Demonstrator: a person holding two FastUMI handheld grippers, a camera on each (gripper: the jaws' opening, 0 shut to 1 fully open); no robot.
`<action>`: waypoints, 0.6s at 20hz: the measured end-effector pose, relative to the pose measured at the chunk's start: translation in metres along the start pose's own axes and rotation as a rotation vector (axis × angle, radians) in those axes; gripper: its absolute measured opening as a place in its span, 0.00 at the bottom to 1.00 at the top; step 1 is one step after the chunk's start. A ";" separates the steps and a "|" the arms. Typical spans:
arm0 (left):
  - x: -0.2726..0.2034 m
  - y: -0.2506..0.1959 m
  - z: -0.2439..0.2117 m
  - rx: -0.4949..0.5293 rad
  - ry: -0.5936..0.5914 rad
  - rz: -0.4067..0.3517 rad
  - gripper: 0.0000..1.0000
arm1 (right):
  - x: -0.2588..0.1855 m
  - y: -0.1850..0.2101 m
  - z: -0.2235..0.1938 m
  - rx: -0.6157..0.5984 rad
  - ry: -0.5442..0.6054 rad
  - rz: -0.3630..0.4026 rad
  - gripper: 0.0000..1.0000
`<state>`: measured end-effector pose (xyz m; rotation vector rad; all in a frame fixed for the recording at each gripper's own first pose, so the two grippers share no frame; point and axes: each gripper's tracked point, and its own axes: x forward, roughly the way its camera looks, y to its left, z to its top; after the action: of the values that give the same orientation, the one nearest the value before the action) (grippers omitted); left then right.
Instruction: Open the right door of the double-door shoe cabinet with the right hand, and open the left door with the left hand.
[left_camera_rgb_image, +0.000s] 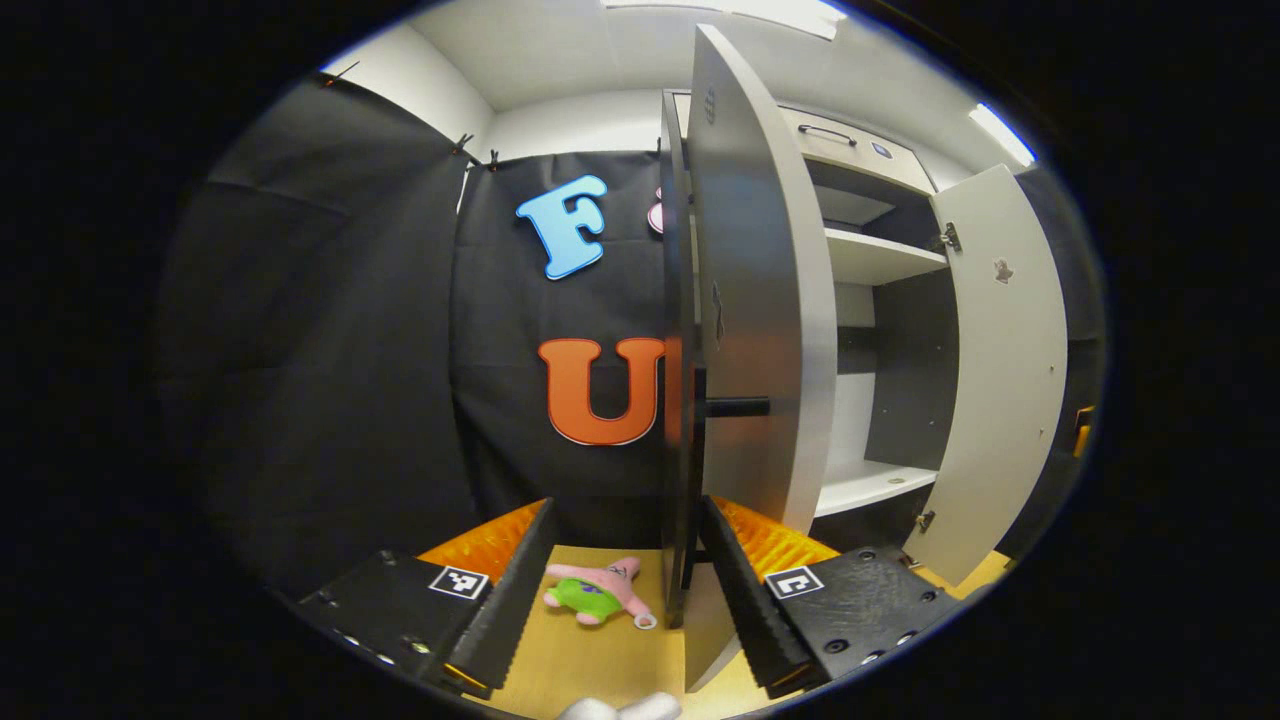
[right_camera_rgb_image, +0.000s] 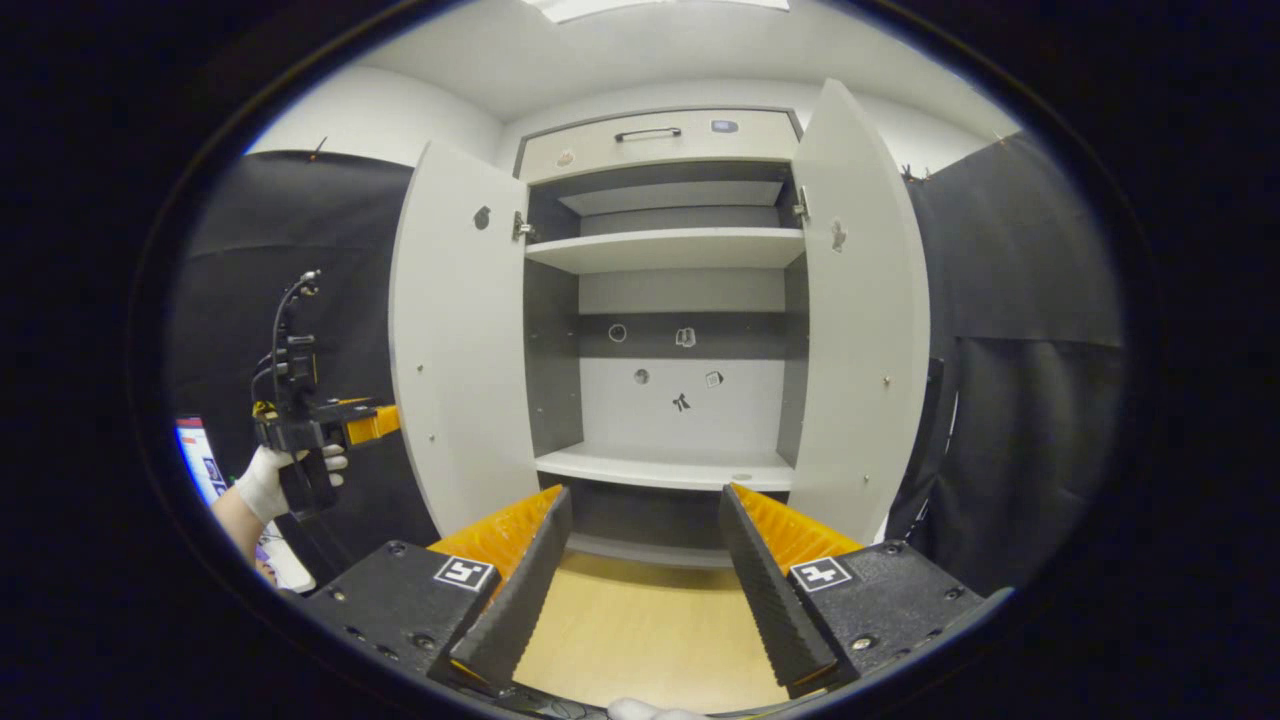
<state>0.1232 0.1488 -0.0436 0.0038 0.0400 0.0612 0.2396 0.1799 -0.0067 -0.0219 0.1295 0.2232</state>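
The shoe cabinet (right_camera_rgb_image: 680, 250) stands with both doors swung wide. In the right gripper view the left door (right_camera_rgb_image: 455, 350) and right door (right_camera_rgb_image: 860, 320) flank bare shelves. My right gripper (right_camera_rgb_image: 645, 500) is open, facing the cabinet's middle and apart from it. A gloved hand (right_camera_rgb_image: 270, 480) holds my left gripper (right_camera_rgb_image: 320, 425) at the left door's outer edge. In the left gripper view that left door (left_camera_rgb_image: 760, 300) shows edge-on with its black handle (left_camera_rgb_image: 738, 406). My left gripper (left_camera_rgb_image: 627, 515) is open, the door's edge standing between its fingers, close to the right finger (left_camera_rgb_image: 750, 600). The right door (left_camera_rgb_image: 1000, 370) hangs open beyond.
A pink and green plush toy (left_camera_rgb_image: 600, 592) lies on the wooden floor (left_camera_rgb_image: 620, 650) left of the left door. A drawer with a handle (right_camera_rgb_image: 648, 132) tops the cabinet. Black cloth walls close both sides. A lit screen (right_camera_rgb_image: 200, 460) sits at far left.
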 end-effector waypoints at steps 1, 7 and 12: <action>-0.006 0.000 0.001 -0.005 -0.011 0.004 0.94 | 0.000 0.000 0.000 0.003 -0.001 0.001 0.93; -0.049 0.007 0.002 -0.052 -0.012 0.079 0.97 | 0.006 0.000 0.000 0.004 0.001 0.002 0.93; -0.077 0.010 0.013 -0.073 -0.003 0.157 0.95 | 0.011 0.000 0.008 0.005 -0.007 -0.002 0.93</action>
<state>0.0463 0.1539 -0.0271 -0.0662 0.0348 0.2197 0.2515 0.1822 -0.0006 -0.0161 0.1235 0.2206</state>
